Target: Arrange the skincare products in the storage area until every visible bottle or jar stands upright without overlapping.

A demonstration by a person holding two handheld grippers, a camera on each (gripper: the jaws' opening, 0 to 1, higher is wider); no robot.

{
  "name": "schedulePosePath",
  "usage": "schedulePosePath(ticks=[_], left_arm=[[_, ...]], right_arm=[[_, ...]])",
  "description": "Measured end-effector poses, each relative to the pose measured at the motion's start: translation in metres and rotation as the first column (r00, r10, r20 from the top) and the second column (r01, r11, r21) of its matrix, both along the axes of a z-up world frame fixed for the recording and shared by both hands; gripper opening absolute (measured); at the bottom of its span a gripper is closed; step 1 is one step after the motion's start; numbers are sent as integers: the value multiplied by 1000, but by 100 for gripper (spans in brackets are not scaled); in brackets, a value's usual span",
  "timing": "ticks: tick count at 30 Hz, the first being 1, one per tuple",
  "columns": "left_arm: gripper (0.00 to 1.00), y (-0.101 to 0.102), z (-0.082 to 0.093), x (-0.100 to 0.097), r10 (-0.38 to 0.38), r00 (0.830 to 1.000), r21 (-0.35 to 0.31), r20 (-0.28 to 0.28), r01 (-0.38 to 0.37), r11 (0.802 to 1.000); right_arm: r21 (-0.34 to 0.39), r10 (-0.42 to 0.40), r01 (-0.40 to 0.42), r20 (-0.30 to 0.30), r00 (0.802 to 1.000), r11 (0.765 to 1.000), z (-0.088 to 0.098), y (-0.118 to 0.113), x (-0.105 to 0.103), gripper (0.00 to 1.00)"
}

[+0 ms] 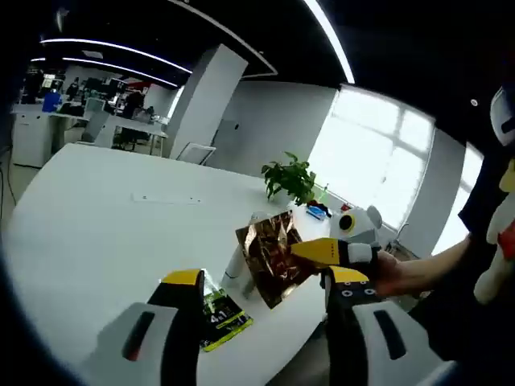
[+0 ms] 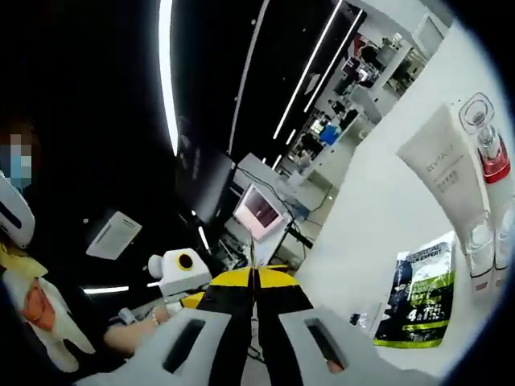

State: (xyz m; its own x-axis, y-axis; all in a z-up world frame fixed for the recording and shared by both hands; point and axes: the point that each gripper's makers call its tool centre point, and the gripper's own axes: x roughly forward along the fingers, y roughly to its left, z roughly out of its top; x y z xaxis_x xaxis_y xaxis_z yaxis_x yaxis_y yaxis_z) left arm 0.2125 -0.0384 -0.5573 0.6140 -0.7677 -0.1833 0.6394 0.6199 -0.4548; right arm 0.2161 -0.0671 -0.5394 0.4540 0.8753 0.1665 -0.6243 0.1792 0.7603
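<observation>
Near the front edge of the white bench (image 1: 96, 233), the left gripper (image 1: 265, 293) hovers with its yellow-tipped jaws spread wide and nothing between them. Below it lies a black and green sachet (image 1: 221, 318), with a white tube (image 1: 240, 261) just beside it. The right gripper (image 1: 338, 261), gripped by a person's hand (image 1: 386, 273), has a crinkled bronze foil pouch (image 1: 269, 253) pinched by its edge above the bench; the right gripper view shows these jaws (image 2: 253, 293) pressed together on the thin foil. Toward the bench's far edge stands a potted plant (image 1: 291, 178). Beyond the sachet (image 2: 422, 297) in the right gripper view are a white tube (image 2: 442, 165) and a red-banded clear bottle (image 2: 485, 137), both apparently lying down.
</observation>
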Motion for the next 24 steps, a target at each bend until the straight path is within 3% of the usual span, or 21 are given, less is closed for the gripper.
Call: schedulePosePath(ticks=[5, 8, 10, 13, 16, 21, 24], left_arm=[[55, -5, 15, -2, 41, 999, -112, -10, -42, 993], [51, -8, 13, -4, 60, 998, -91, 6, -59, 994], [45, -9, 15, -5, 78, 997, -116, 2, -78, 990], [38, -4, 25, -4, 146, 989, -225, -3, -143, 964], [30, -2, 30, -6, 176, 984, -274, -6, -171, 946], [21, -4, 32, -12, 216, 976, -347, -36, -214, 913], [17, -1, 39, -13, 257, 965, -407, -51, -255, 877]], right_arm=[[78, -34, 35, -22, 999, 996, 12, -3, 6, 1], [131, -54, 57, -27, 998, 990, 18, -4, 7, 1], [174, -79, 87, -56, 995, 981, 19, -5, 8, 1], [248, -98, 120, -100, 990, 961, 22, -6, 8, 1], [299, -106, 139, -125, 987, 944, 22, -4, 5, 1], [311, -99, 133, -123, 987, 941, 21, 4, -3, 1], [307, -103, 138, -130, 986, 942, 20, 7, -6, 1]])
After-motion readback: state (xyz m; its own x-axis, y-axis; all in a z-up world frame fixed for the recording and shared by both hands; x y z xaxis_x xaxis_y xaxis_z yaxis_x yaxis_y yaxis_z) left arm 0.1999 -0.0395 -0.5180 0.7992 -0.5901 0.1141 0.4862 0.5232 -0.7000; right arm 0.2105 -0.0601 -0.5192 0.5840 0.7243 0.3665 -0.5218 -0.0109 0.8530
